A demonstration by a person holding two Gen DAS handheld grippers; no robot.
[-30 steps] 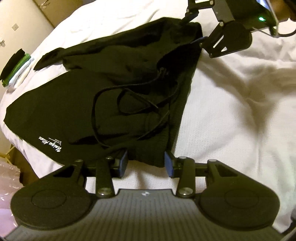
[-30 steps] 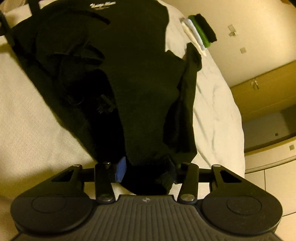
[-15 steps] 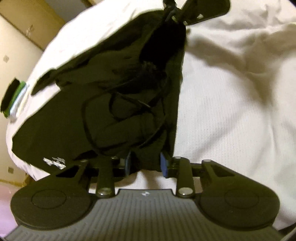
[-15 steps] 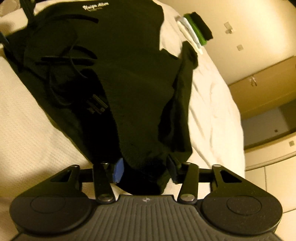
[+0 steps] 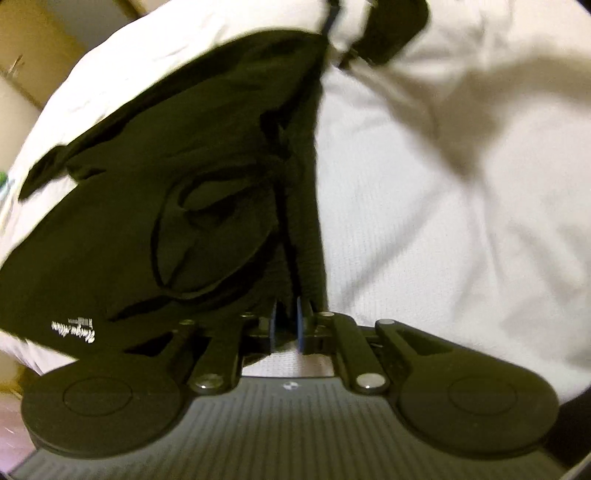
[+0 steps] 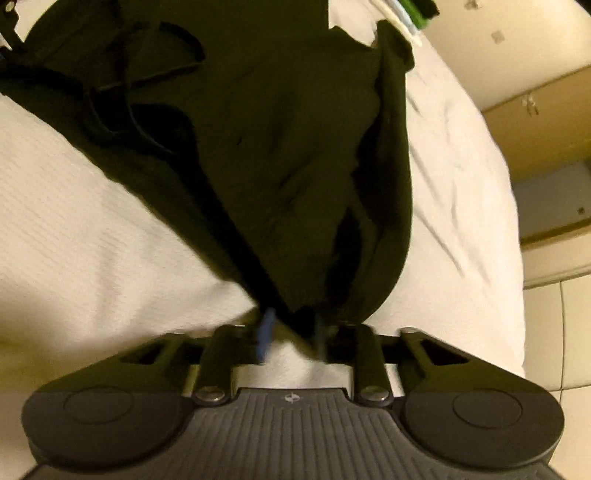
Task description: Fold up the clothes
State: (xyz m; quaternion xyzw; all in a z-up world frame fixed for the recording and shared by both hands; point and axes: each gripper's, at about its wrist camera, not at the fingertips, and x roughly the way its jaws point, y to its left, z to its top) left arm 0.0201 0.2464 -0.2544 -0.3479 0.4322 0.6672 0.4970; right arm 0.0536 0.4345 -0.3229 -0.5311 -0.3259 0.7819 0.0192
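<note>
A black garment point(image 5: 184, 184) with a thin drawstring point(image 5: 159, 240) and a small white print point(image 5: 72, 328) lies on a white bed point(image 5: 443, 221). My left gripper point(image 5: 286, 326) is pinched on the garment's near edge; its jaws stand narrow and are easing open, with cloth between the blue pads. In the right wrist view the same garment point(image 6: 277, 147) narrows to a point at my right gripper point(image 6: 291, 334). Its jaws are opening with that cloth tip between them, and the left pad point(image 6: 266, 332) stands clear of it. The right gripper point(image 5: 388, 33) shows as a dark blur at the garment's far end.
A small stack of folded clothes point(image 6: 413, 11) sits at the bed's far edge. White bedding point(image 6: 74, 221) stretches beside the garment. Beyond the bed are a wooden cupboard point(image 6: 535, 118) and tiled floor point(image 6: 554, 332).
The left pads have drawn together onto the garment's edge. The right pads stand closer than before, and the cloth has bunched to a point there. Both views have tilted and blurred.
</note>
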